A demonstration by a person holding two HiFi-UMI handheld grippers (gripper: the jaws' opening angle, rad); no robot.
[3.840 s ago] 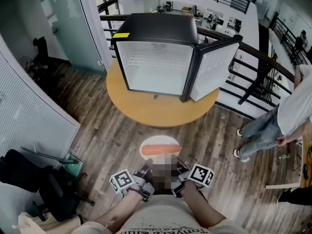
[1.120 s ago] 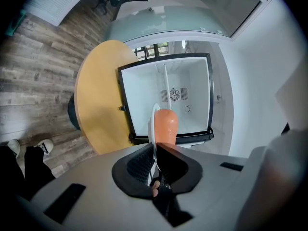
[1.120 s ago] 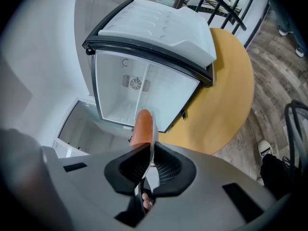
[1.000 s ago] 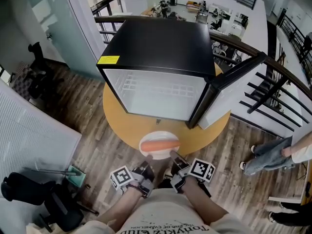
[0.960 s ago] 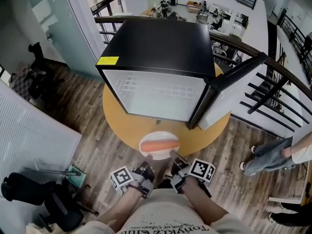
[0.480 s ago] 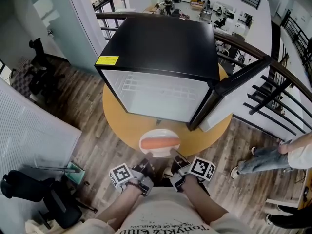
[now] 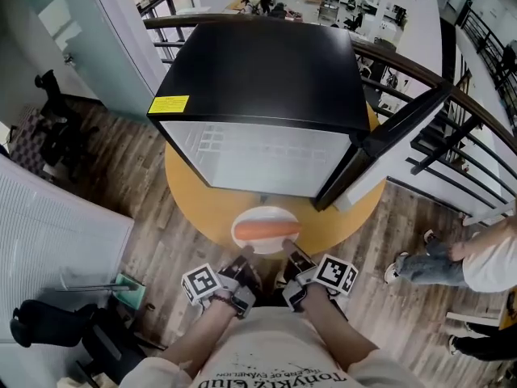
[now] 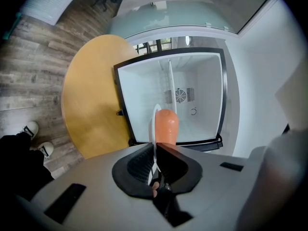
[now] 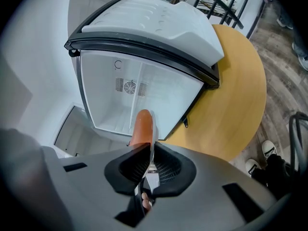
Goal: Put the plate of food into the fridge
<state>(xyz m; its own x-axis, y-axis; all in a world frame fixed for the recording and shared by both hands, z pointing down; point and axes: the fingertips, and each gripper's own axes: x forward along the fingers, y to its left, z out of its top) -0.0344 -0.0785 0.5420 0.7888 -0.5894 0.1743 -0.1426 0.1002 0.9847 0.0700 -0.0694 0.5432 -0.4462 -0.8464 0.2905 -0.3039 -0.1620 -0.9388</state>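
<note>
Head view puts the plate point(image 7: 265, 212) over the near edge of the round table point(image 7: 198, 208), held level in the air with a sausage point(image 7: 266, 231) lying on it; the left gripper point(image 7: 245, 259) and the right gripper point(image 7: 288, 254) each pinch its near rim, side by side, jaws drawn narrow on the thin edge. Left gripper view confirms this; the plate point(image 8: 154, 121) runs edge-on into the closed jaws of the left gripper point(image 8: 155, 150); right gripper view shows the same for the right gripper point(image 9: 148, 152) on the plate point(image 9: 153, 129). The fridge point(image 7: 266, 71) stands at the middle of the table; its open front faces the person, directly ahead of the plate, and its door point(image 7: 396, 132) is swung out to the right. The sausage's long axis runs left to right, parallel to the fridge front and across the line of travel. Neither hand is nearer; the move looks like a straight push forward with both together, kept left of the door.
</note>
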